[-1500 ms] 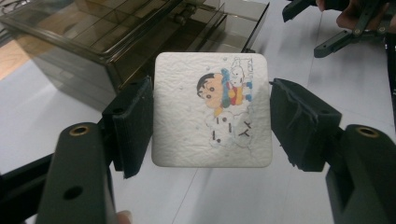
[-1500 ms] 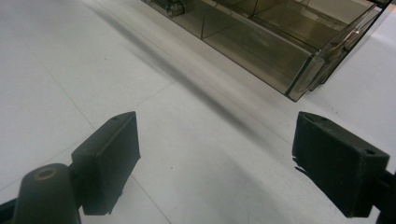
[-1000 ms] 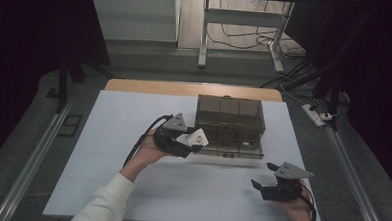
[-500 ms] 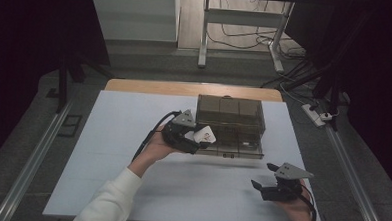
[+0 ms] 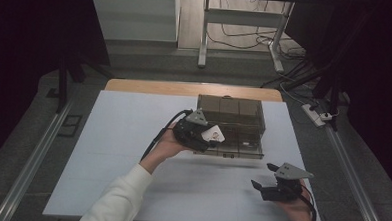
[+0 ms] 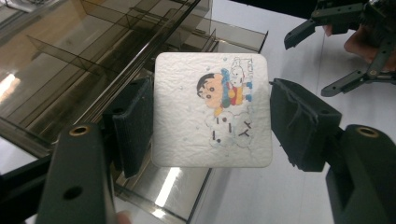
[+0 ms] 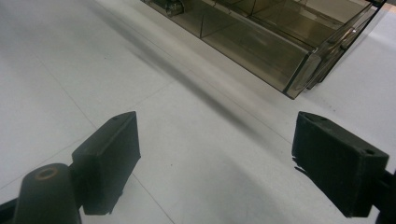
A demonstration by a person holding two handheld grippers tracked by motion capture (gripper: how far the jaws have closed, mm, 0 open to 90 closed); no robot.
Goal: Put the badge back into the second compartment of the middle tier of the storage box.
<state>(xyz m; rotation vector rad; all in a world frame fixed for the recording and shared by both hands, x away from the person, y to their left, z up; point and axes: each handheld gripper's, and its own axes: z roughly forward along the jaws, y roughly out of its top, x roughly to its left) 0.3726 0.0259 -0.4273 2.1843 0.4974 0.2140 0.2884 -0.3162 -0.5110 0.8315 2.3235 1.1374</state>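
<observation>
The left gripper (image 5: 209, 136) is clamped on a square white coaster with a cartoon child printed on it (image 6: 212, 110), its two pads pressing the coaster's opposite edges so the printed face shows towards the gripper's camera. Compared with a second ago, this gripper has travelled from the open white counter (image 5: 107, 151) towards the smoky transparent plastic organiser box with divided compartments (image 5: 233, 123). The coaster now hangs at the box's near left corner, above its rim, where before it was short of the box. In the left gripper view the dividers lie just behind and to the left of the coaster. I judge that the carrying is nearly done and the next thing is to line the coaster up with one compartment and lower it in; which compartment cannot be told. The right gripper (image 5: 273, 180) has kept its place low on the counter, well apart from the box, its jaws spread wide with nothing between them.
</observation>
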